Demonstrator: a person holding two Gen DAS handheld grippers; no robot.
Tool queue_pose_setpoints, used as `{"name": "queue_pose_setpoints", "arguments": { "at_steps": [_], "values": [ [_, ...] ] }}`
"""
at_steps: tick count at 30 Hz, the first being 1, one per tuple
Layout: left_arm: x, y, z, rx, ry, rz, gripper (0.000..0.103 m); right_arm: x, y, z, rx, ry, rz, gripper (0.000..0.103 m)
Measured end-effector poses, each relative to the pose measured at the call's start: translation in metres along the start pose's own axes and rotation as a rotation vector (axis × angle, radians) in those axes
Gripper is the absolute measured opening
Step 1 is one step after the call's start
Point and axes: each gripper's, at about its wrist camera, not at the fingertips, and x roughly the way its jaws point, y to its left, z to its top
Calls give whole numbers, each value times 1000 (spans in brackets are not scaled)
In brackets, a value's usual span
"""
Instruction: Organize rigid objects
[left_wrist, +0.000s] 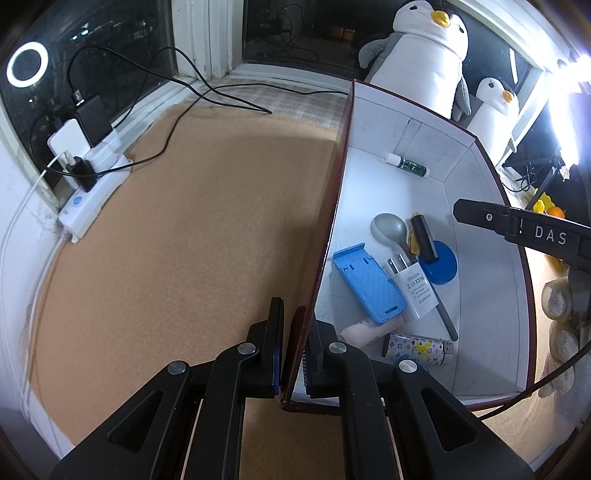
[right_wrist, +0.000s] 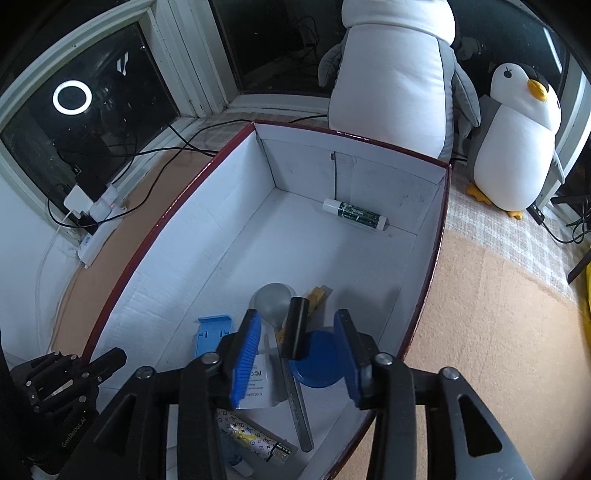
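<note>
**Box wall pinched, right jaws wide over the pile**

Your left gripper (left_wrist: 297, 354) was clamped on the box's (left_wrist: 491, 295) near-left wall, one finger outside on the cork mat (left_wrist: 166, 240), the other inside. Your right gripper (right_wrist: 295, 362) hung spread apart inside the box, holding nothing, just above a black cylinder (right_wrist: 295, 328) leaning over the blue lid (right_wrist: 317, 365). Around these lay the white charger (left_wrist: 417, 291), the blue phone stand (left_wrist: 369, 284), the grey spoon (right_wrist: 273, 299) and a patterned lighter (left_wrist: 417, 349). Farther off, a green-labelled tube (right_wrist: 354, 214) rested against the far wall. Beyond the box stood two plush penguins (right_wrist: 517, 140).
</note>
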Motion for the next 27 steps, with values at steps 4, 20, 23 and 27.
{"name": "queue_pose_setpoints", "arguments": {
  "at_steps": [4, 20, 23, 27],
  "values": [
    [0, 1, 0, 0, 0, 1, 8, -1, 4, 0, -17, -10, 2, 63],
    [1, -4, 0, 6, 1, 12, 8, -14, 6, -6, -11, -15, 35, 66],
    [0, -6, 0, 8, 1, 15, 8, -22, 7, -7, -12, -26, 46, 66],
    [-1, -7, 0, 9, -1, 17, 8, -33, 10, -10, -20, -42, 62, 66]
  ]
}}
